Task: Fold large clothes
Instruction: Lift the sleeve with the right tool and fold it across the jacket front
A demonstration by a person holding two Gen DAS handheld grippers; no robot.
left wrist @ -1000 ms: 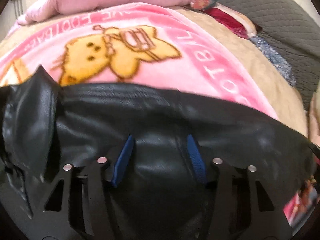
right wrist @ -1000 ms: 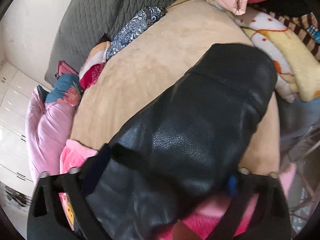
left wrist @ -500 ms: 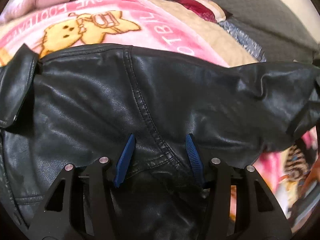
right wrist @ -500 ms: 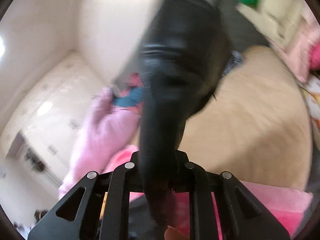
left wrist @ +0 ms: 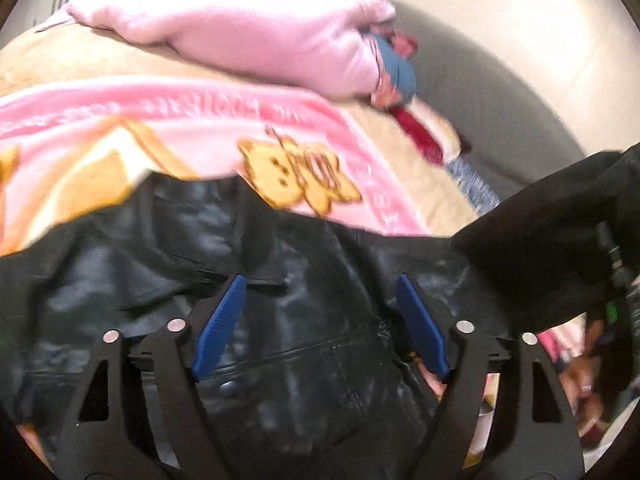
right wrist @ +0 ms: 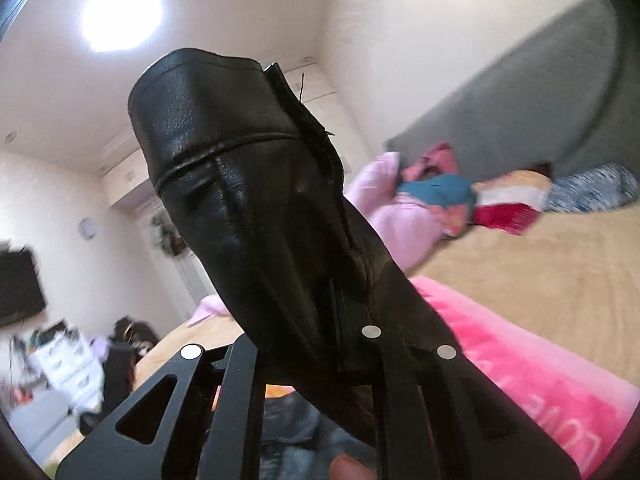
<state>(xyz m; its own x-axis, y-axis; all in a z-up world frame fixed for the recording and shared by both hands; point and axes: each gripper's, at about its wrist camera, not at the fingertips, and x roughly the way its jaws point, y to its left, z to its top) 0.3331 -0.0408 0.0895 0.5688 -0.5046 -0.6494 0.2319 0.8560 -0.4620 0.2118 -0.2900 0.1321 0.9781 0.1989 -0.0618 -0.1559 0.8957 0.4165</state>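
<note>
Only blurred, unreadable white lettering along the pink blanket (left wrist: 280, 120) border.

bed (left wrist: 420, 168) | pink blanket (left wrist: 200, 120) | black leather jacket (left wrist: 300, 320) | pink pillow (left wrist: 248, 36)

A pink blanket (left wrist: 172, 128) printed with yellow cartoon figures lies across the middle of the left wrist view, over a tan bedspread (left wrist: 60, 60). Above it, at the upper centre, rests a pale pink pillow (left wrist: 256, 40), with a teal and red bundle of cloth (left wrist: 394, 76) at its right end. In the right wrist view a round ceiling light (right wrist: 120, 16) glows at the upper left, a dark screen (right wrist: 18, 284) hangs at the left edge, and a grey quilted headboard (right wrist: 540, 100) fills the upper right above a blue patterned cloth (right wrist: 592, 188).
</note>
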